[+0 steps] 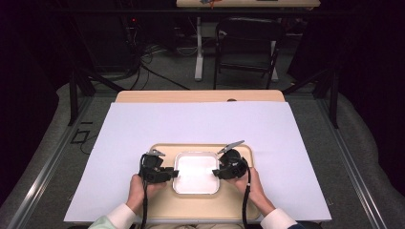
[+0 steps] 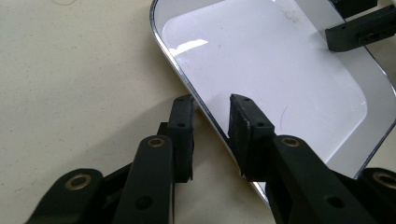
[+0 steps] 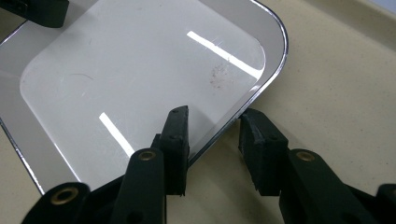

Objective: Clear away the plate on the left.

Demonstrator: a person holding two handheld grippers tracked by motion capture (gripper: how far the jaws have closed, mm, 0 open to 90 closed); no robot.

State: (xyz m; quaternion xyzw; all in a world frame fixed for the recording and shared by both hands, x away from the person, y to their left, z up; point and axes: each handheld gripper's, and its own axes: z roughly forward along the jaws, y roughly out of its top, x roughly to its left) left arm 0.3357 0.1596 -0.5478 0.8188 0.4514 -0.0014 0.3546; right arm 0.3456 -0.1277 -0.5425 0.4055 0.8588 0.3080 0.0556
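Note:
A shiny square white dish [image 1: 196,172] sits in the middle of a beige tray [image 1: 196,210]. My left gripper [image 1: 173,173] is at the dish's left rim and my right gripper [image 1: 217,172] at its right rim. In the left gripper view the dish [image 2: 271,70] is empty, and the left gripper [image 2: 211,126] stands open astride the rim, one jaw over the tray [image 2: 70,70] and one over the dish. The right gripper [image 3: 215,135] is likewise open astride the rim of the dish [image 3: 140,60], its outer jaw over the tray [image 3: 336,70].
The tray lies on a white sheet [image 1: 200,119] that covers most of the wooden table [image 1: 200,96]. A black chair [image 1: 248,47] and floor cables [image 1: 143,62] are beyond the far edge. The person's hands [image 1: 138,188] hold the grippers from the near side.

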